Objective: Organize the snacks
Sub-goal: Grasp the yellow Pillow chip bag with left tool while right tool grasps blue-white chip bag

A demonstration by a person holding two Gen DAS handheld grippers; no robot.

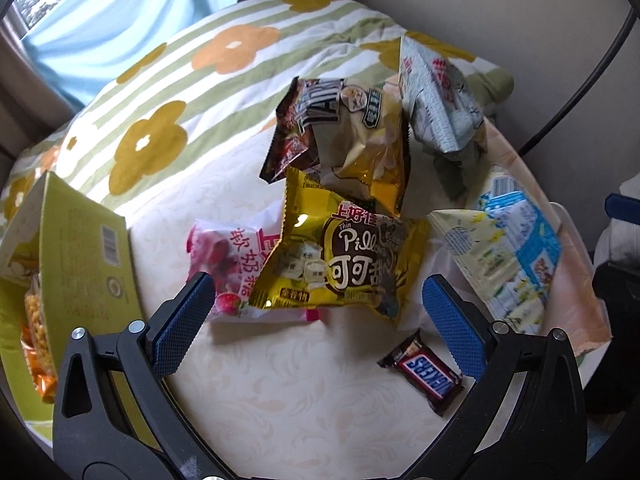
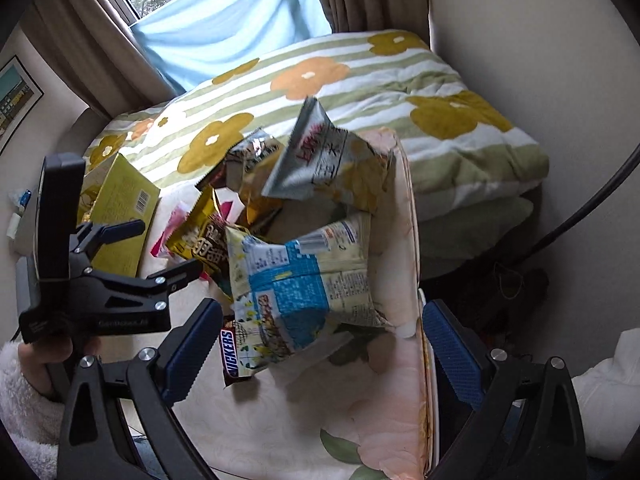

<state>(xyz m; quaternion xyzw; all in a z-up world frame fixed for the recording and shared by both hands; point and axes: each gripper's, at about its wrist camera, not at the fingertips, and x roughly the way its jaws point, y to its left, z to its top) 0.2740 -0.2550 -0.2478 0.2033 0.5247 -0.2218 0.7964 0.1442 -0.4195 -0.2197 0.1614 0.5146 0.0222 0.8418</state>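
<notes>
Both grippers open, nothing held. L gripper [image 1: 316, 312] hangs over the snack pile, blue pads spread wide, empty. R gripper [image 2: 322, 340] same: pads wide apart, nothing between them.

Snacks sit on a cream patterned bedsheet [image 1: 280, 392], all loose:
- yellow "Thin Pillow" cocoa bag [image 1: 340, 256] mid-pile, just ahead of my L pads, lying over the pink candy bag [image 1: 228, 256] to its left
- gold/brown chip bag [image 1: 352, 140] behind it, propped up, lower edge overlapping the yellow bag's top
- silver-white bag [image 1: 436, 96] far right-back, standing tilted
- blue/cream flat pack [image 1: 500, 248] right side, lying partly on a peach floral cloth [image 1: 576, 280]
- Snickers bar [image 1: 424, 368] on its own, near my L gripper's right pad, not touching it

Green carton [image 1: 88, 248] at left edge, flap open, orange/yellow snack packs visible inside. Apart from the pile.

R cam: blue/cream pack [image 2: 304, 292] dead ahead between my pads, Snickers [image 2: 230, 354] tucked at its lower-left edge, close to the left pad. L gripper [image 2: 160, 248] visible at left of that view, jaws apart, held by a hand [image 2: 44, 356] in a white fleecy sleeve [image 2: 24, 420].

Green-striped flower duvet [image 2: 320, 92] folded behind the pile.
</notes>
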